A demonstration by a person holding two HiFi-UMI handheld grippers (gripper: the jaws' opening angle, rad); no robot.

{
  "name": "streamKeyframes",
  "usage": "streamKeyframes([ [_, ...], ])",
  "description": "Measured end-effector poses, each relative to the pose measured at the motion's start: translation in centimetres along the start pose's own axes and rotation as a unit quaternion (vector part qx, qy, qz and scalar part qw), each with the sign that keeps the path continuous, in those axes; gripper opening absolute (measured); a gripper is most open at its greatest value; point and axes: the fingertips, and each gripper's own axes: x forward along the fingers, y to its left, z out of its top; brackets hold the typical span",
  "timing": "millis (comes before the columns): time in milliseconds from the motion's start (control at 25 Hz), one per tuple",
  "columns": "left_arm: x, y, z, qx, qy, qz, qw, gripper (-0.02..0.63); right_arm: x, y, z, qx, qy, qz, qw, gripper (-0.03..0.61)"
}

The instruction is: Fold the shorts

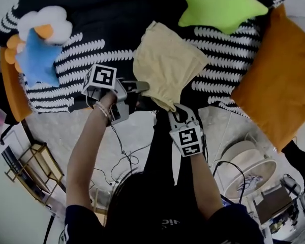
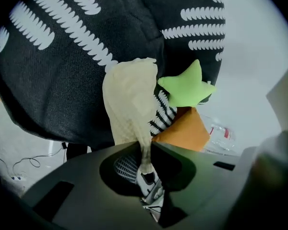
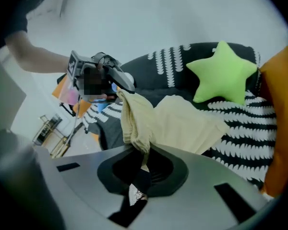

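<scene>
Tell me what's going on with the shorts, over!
Left tongs shut on shorts. Right tongs shut on shorts too. Shorts bunched, not folded yet. Green star cushion beyond, not in the way.

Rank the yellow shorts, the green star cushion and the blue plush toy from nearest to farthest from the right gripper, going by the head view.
1. The yellow shorts: clamped in the jaws of the right gripper, right at it.
2. The green star cushion: beyond the shorts, upper right.
3. The blue plush toy: far off at the left.
</scene>
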Motion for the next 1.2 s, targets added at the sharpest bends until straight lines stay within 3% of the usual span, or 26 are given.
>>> streamKeyframes([
  [120,0.2,-0.6,0.0,0.025,0.014,0.035,0.999,0.06,-1.5,-0.6,0.8,0.027,0.006,0.078,0.997,0.028],
  [280,2.0,-3.4,1.9,0.023,0.024,0.033,0.9989,0.06,-2.2,-4.2,3.0,0.067,0.008,0.119,0.991,0.028],
  [400,4.1,-5.2,4.7,0.038,0.017,0.069,0.9967,0.061,-1.4,-7.3,3.9,0.119,0.02,0.15,0.981,0.028],
  [560,6.9,-7.2,8.7,0.04,0.005,0.1,0.9942,0.061,0.5,-11.6,5.1,0.211,0.031,0.201,0.956,0.028],
  [800,10.6,-6.8,13.0,0.045,-0.007,0.149,0.9877,0.061,3.9,-17.0,4.7,0.292,0.086,0.256,0.918,0.029],
  [880,11.6,-6.2,14.2,0.045,-0.02,0.167,0.9847,0.066,5.1,-18.4,4.4,0.303,0.105,0.261,0.91,0.031],
  [960,12.3,-5.7,15.4,0.055,-0.028,0.183,0.9812,0.079,6.3,-19.9,4.0,0.299,0.115,0.245,0.915,0.047],
  [1040,12.7,-5.2,16.4,0.065,-0.032,0.188,0.9794,0.134,7.5,-21.1,3.2,0.297,0.125,0.225,0.92,0.061],
  [1120,12.8,-5.3,17.2,0.065,-0.043,0.176,0.9813,0.224,8.0,-21.6,2.3,0.311,0.133,0.213,0.917,0.054],
  [1200,12.4,-6.3,17.8,0.058,-0.06,0.146,0.9857,0.242,7.9,-22.0,2.0,0.323,0.127,0.199,0.916,0.064],
])
